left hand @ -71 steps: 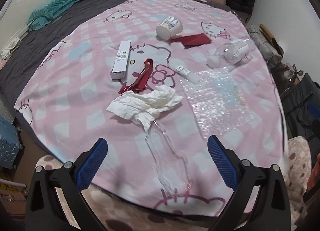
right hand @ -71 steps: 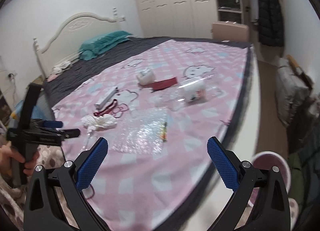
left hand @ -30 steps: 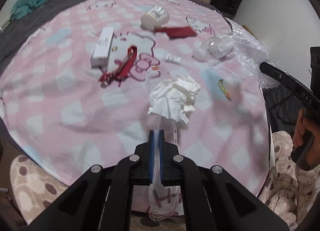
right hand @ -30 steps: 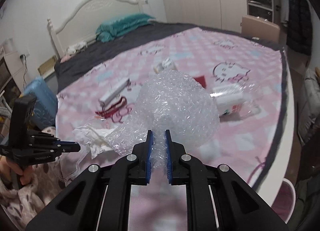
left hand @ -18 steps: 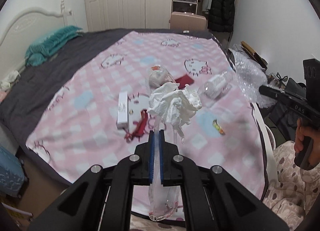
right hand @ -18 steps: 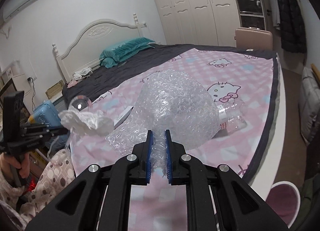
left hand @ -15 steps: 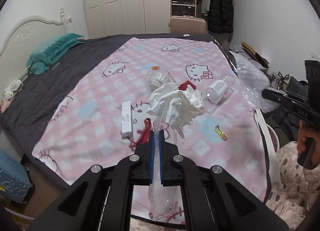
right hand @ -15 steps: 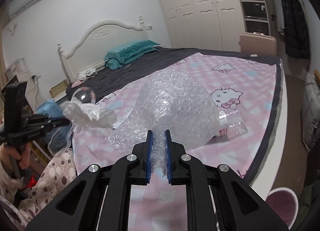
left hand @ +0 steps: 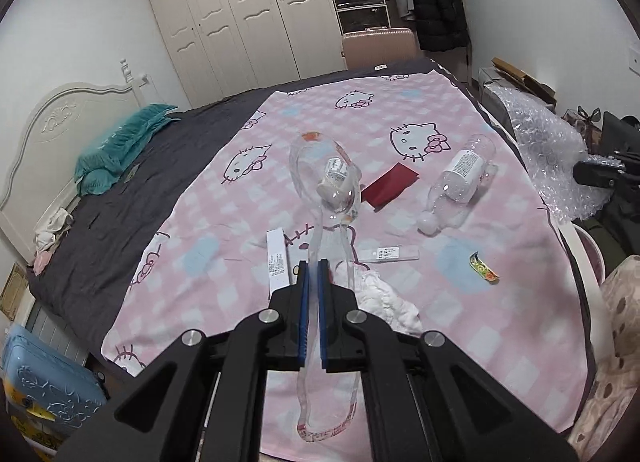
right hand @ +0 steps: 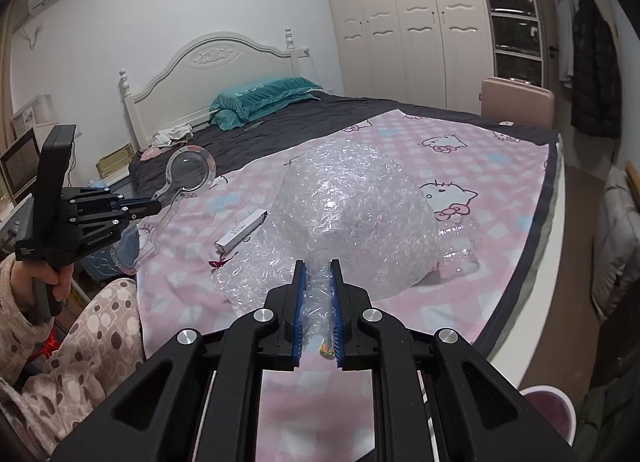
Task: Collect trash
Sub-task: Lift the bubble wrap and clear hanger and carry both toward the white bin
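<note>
Left wrist view: left gripper clamps one clear plastic blister pack; on the pink blanket lie one white box, one crumpled tissue, one red card, one bottle. Right gripper pinches one bubble wrap sheet.

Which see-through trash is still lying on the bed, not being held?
The bottle, on its side right of the red card. The clear tray is pinched in the left gripper, the bubble wrap in the right gripper.
</note>
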Motion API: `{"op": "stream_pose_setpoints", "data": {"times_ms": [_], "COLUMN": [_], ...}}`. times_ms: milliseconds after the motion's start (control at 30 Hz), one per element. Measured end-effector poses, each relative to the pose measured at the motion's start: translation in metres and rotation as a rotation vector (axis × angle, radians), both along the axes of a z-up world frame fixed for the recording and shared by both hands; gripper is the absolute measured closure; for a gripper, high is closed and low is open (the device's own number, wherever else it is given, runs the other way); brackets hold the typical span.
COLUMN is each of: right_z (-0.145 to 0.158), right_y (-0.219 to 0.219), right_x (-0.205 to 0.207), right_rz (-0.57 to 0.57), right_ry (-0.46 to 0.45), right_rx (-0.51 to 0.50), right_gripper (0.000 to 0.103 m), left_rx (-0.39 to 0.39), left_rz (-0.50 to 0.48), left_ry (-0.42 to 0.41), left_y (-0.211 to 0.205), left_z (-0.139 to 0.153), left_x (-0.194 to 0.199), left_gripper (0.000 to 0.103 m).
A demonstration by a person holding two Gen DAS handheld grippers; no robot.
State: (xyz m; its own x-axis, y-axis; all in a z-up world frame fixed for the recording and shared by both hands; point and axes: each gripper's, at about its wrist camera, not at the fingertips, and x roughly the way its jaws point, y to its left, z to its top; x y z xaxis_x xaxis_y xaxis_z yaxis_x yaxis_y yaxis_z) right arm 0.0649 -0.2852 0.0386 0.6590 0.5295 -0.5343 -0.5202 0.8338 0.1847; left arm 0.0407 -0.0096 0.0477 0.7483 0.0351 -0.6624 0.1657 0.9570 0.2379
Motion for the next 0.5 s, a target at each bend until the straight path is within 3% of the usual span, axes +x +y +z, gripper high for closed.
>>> {"op": "stream_pose_setpoints", "data": {"times_ms": [267,500], "right_z": [0.003,-0.007], "right_y": [-0.027,-0.087], "right_x": [-0.003,-0.011], "right_rz": [-0.032,-0.087], "right_ry": [0.000,0.021], "right_rx": [0.003,-0.025], "right_gripper": [0.093,0.093], "left_rx": [-0.020,-0.037], "left_rz": [-0.070,-0.216], "left_ry": [0.007,0.044], "left_y": [-0.028,-0.100], "left_z": [0.009,0.004], "left_x": [0.005,0.027], "left_gripper": [0.099,0.099]}}
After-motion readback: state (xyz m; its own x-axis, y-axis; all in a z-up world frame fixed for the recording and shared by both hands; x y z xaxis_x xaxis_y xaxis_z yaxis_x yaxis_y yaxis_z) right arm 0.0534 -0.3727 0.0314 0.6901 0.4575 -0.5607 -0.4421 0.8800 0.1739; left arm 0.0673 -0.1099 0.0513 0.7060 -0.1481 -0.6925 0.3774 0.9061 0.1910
